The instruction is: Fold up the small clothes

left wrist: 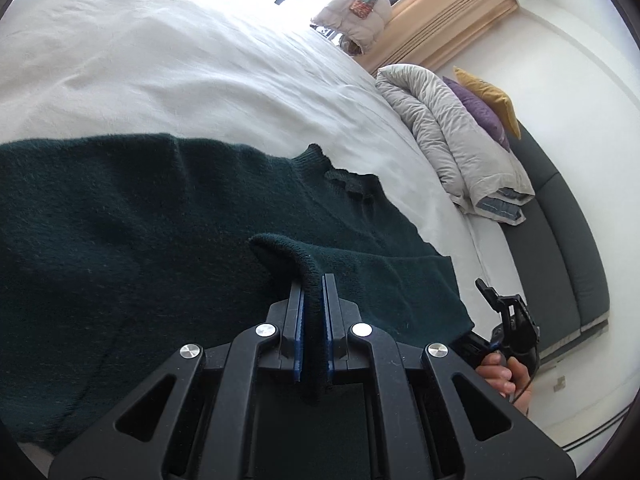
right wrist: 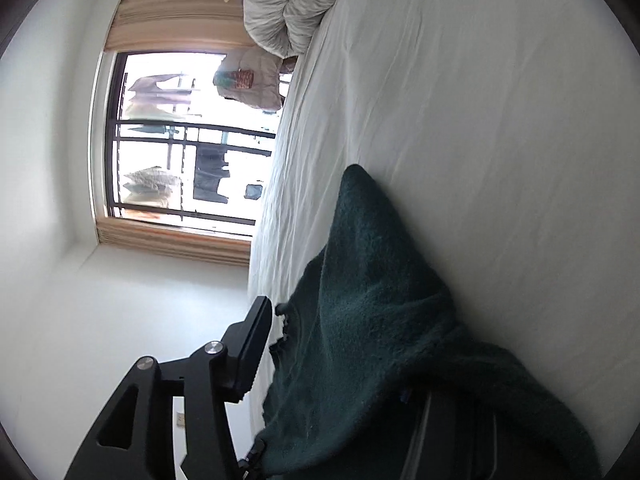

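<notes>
Dark green knit sweater point(left wrist: 160, 220) on white bed point(left wrist: 180, 80): soft, floppy, non-slip; left gripper point(left wrist: 313, 292) clamped on its ribbed edge, right gripper point(right wrist: 336, 364) jaws apart, cloth draped between them, so take edges

Home bedroom: wide bed with white sheet point(left wrist: 180, 64), rolled grey duvet point(left wrist: 448, 136) and purple and mustard cushions point(left wrist: 486, 106) at its head, peach curtains point(right wrist: 176, 16) framing a balcony window point(right wrist: 180, 140).
</notes>
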Demonstrator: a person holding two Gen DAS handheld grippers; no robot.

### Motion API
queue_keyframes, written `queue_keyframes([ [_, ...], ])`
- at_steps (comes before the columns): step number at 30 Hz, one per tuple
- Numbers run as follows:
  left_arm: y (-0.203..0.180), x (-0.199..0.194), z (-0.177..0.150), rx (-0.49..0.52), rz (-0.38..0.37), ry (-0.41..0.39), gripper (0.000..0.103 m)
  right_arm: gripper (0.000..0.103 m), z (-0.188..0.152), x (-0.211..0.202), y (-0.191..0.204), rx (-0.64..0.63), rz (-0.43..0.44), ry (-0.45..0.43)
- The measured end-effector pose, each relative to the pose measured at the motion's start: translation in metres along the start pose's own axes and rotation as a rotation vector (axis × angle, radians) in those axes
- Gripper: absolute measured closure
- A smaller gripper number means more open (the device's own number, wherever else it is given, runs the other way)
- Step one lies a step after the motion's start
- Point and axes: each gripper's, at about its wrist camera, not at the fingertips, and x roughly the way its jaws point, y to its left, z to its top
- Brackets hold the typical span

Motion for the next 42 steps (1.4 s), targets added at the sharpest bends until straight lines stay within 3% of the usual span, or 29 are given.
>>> queue_keyframes([
  [3,0.007,0.004,0.000,-0.017,0.013,0.005,0.096,0.044,-0.009,0.002,0.011,-0.054,-0.007,0.043],
  [7,0.016,0.007,0.003,-0.030,0.011,0.014,0.096,0.043,-0.004,-0.030,-0.005,0.025,0.045,0.044],
  [10,0.017,0.008,0.004,-0.029,0.012,0.011,0.096,0.036,-0.007,-0.052,-0.009,0.050,0.076,0.049],
  [14,0.016,0.010,0.005,-0.020,0.026,0.012,0.096,0.029,-0.006,-0.083,-0.007,0.081,0.090,-0.005],
  [17,0.012,0.013,0.004,0.006,0.055,0.029,0.096,0.027,-0.004,-0.095,0.007,0.031,0.009,-0.064],
  [20,0.014,0.018,0.002,0.008,0.069,0.034,0.096,0.027,-0.010,-0.081,0.031,-0.019,0.056,-0.028],
  [26,0.018,0.017,0.002,-0.004,0.067,-0.002,0.093,0.027,-0.025,-0.008,0.069,-0.106,0.083,0.074],
  [31,0.018,0.018,-0.001,0.012,0.085,-0.016,0.093,0.027,-0.025,0.036,0.065,-0.129,-0.002,0.118],
  [34,0.016,0.018,-0.005,0.025,0.114,-0.017,0.092,0.031,-0.022,0.046,0.042,-0.116,-0.040,0.130],
  [36,0.019,0.017,-0.005,0.006,0.107,-0.024,0.092,0.046,-0.015,0.043,0.028,-0.094,-0.015,0.127],
  [40,0.024,0.005,-0.006,-0.037,0.109,-0.063,0.092,0.050,-0.010,0.028,0.013,-0.069,0.105,0.137],
  [42,0.024,-0.010,-0.008,-0.051,0.171,-0.103,0.092,0.050,-0.011,0.021,0.012,-0.071,0.104,0.134],
])
